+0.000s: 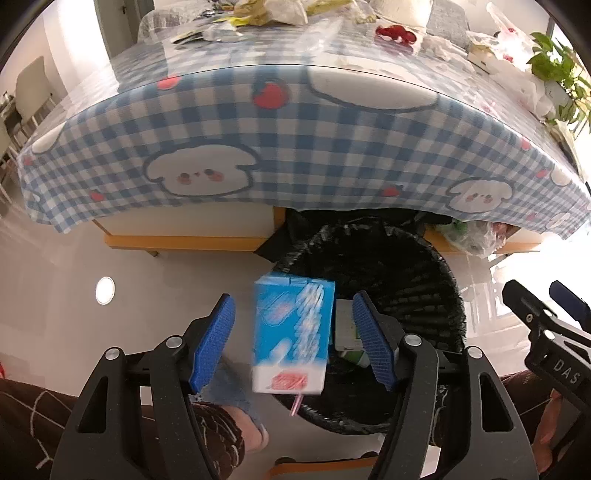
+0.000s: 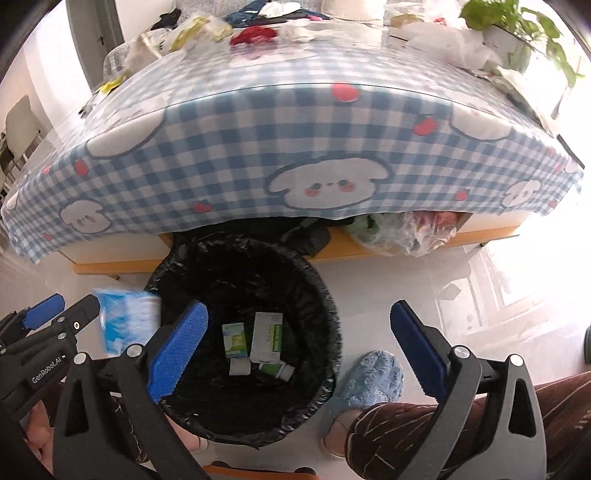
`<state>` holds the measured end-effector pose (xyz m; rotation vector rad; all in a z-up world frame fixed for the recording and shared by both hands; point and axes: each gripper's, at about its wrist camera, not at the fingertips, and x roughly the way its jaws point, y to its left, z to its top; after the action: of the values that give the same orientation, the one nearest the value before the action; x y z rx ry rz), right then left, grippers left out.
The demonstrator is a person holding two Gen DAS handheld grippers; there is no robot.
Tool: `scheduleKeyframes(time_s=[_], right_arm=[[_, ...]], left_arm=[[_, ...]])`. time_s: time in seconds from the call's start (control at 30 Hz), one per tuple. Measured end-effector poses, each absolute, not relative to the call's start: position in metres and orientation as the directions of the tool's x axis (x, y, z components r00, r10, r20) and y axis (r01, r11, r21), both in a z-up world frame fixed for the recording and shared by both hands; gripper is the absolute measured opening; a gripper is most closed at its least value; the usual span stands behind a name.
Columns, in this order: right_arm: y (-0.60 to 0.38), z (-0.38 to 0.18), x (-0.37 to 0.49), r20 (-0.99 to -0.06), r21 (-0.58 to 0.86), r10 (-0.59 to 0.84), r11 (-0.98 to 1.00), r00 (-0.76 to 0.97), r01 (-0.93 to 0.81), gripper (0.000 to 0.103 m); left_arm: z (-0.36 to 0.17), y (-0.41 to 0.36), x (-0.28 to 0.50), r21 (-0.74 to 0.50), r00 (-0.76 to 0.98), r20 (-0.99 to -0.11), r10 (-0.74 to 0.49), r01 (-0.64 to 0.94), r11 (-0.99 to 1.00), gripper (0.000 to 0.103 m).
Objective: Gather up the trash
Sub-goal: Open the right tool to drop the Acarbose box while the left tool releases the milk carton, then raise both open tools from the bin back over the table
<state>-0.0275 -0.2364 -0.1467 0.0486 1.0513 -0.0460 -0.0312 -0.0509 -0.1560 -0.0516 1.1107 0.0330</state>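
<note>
A blue and white drink carton (image 1: 291, 332) with a pink straw hangs blurred between the blue pads of my left gripper (image 1: 292, 297), with a gap on each side, so neither pad presses on it. It is above the near left rim of the black-lined bin (image 1: 406, 280) on the floor. From the right wrist view the carton (image 2: 125, 317) shows beside my left gripper (image 2: 62, 310). My right gripper (image 2: 297, 306) stands wide open and empty over the bin (image 2: 229, 273). Inside lie green and white boxes (image 2: 266, 332) and a small bottle (image 2: 277, 369).
Behind the bin stands a table with a blue checked cloth (image 2: 221, 155); wrappers, bags and a potted plant (image 2: 509, 26) lie on top. Plastic bags (image 2: 406, 229) sit under it. A person's blue slipper (image 2: 373, 376) and brown trouser legs are beside the bin.
</note>
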Motion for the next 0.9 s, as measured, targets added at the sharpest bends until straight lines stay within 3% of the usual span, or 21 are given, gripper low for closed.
scheduleKeyframes(time_s=[0.27,0.37,0.63,0.9], right_arm=[[-0.265,-0.147,-0.030,-0.870,0.021,-0.028,0.995,0.493,0.095,0.095],[-0.272,-0.148,-0.031,-0.873,0.025,-0.026,0.995,0.488,0.098,0.095],[-0.273,-0.143,-0.032,-0.867,0.030,-0.015,0.996,0.498,0.082,0.095],[-0.273,-0.133,-0.031,-0.857,0.031,-0.009,0.997,0.516,0.068,0.095]], left_arm=[[-0.164,-0.077,-0.024,-0.032,0.418,-0.908,-0.021,-0.020,0.999,0.060],[-0.164,-0.083,-0.025,-0.020,0.420,-0.907,-0.016,-0.004,1.000,0.064],[-0.157,-0.084,-0.028,-0.007,0.443,-0.896,-0.007,0.003,1.000,0.090],[-0.137,-0.082,-0.033,-0.015,0.493,-0.870,-0.015,0.004,1.000,0.097]])
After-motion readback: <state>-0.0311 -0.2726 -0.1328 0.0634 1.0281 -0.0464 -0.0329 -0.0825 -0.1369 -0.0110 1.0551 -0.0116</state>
